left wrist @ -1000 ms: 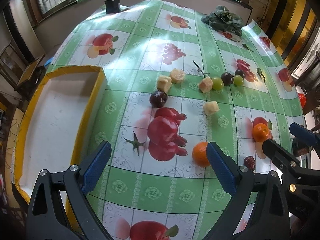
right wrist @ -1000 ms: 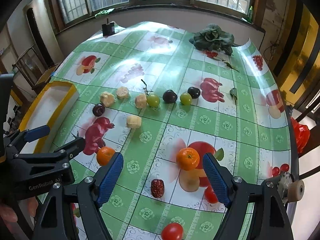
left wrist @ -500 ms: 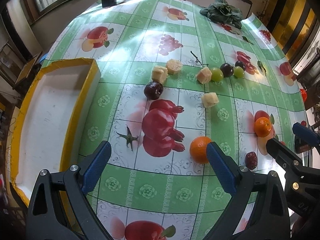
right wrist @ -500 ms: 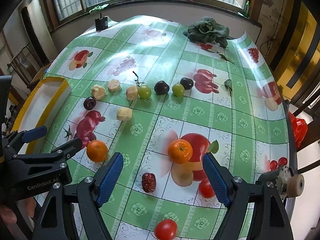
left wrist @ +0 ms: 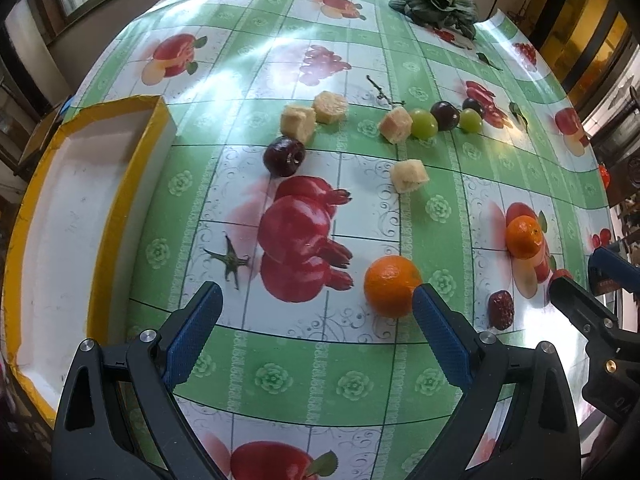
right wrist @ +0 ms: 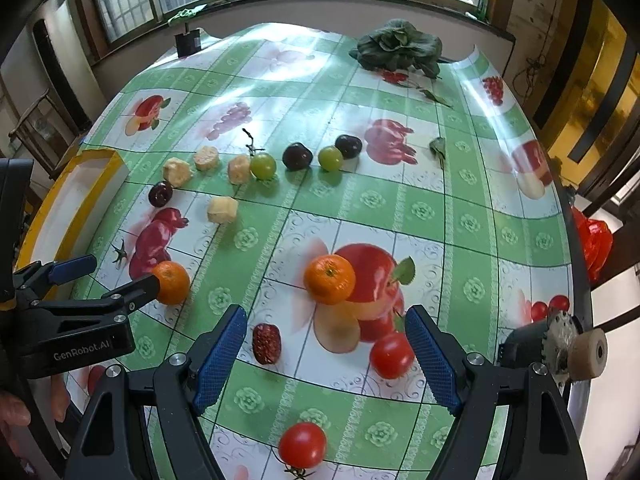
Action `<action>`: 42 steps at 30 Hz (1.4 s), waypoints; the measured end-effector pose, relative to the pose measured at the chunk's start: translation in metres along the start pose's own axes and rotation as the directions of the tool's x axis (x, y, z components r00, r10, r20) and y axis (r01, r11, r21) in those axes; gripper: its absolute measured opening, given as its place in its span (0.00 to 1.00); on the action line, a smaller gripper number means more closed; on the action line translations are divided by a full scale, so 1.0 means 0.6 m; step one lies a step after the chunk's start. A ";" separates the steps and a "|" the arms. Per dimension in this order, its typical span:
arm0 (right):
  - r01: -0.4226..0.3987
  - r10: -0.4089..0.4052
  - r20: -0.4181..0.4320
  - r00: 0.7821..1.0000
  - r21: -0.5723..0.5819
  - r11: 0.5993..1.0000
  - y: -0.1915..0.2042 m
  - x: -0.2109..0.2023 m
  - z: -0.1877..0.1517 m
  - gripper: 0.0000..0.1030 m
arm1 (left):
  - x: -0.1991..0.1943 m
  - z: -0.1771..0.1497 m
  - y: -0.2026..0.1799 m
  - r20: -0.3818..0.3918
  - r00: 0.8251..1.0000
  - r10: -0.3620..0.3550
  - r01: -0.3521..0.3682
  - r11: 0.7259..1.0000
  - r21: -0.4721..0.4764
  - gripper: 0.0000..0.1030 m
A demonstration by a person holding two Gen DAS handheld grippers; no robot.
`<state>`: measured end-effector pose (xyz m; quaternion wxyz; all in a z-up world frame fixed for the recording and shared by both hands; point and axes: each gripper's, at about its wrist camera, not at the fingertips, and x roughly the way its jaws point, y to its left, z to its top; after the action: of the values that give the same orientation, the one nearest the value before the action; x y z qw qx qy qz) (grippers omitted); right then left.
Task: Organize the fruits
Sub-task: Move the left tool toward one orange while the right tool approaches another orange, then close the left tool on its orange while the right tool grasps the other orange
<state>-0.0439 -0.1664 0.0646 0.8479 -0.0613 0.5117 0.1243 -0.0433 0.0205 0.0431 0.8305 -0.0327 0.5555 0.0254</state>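
Observation:
My left gripper point(left wrist: 316, 334) is open above the fruit-print cloth, and an orange point(left wrist: 392, 286) lies just inside its right finger. A second orange point(right wrist: 329, 279) sits ahead of my open right gripper point(right wrist: 326, 354), with a dried red date point(right wrist: 267, 343) and a tomato point(right wrist: 391, 355) between its fingers. Farther back lie a dark plum point(left wrist: 284, 157), several pale fruit chunks point(left wrist: 408, 176), green grapes point(left wrist: 424, 124) and more dark plums point(left wrist: 445, 115). A yellow-rimmed white tray point(left wrist: 100, 216) stands at the left.
A leafy green vegetable point(right wrist: 396, 50) and a small black box point(right wrist: 188, 42) sit at the table's far edge. Another tomato point(right wrist: 302, 445) lies close to the near edge. A loose tomato stem point(left wrist: 230, 260) rests beside the tray. The right table edge drops off near red bags point(right wrist: 594, 240).
Both grippers have moved forward and lower toward the table, so the oranges now sit closer to the fingertips. Both stay open.

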 end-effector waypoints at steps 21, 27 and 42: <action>-0.095 0.095 -0.010 0.995 0.010 0.995 -0.036 0.004 -0.012 0.67 | 0.036 -0.004 -0.047 -0.035 0.996 -0.078 0.080 0.993 0.082 0.45; -0.126 0.127 -0.008 0.992 0.040 0.991 -0.045 0.030 0.011 0.59 | 0.031 -0.004 -0.063 -0.033 0.996 -0.078 0.082 0.988 0.129 0.33; -0.176 0.173 -0.078 0.982 -0.034 0.984 -0.022 0.082 0.038 0.33 | 0.003 0.017 -0.008 -0.023 0.982 -0.186 0.187 0.981 0.057 0.33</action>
<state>0.0008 -0.1664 0.0316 0.8127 -0.0381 0.5436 0.2062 -0.0329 0.0164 0.0456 0.8248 -0.0602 0.5580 -0.0692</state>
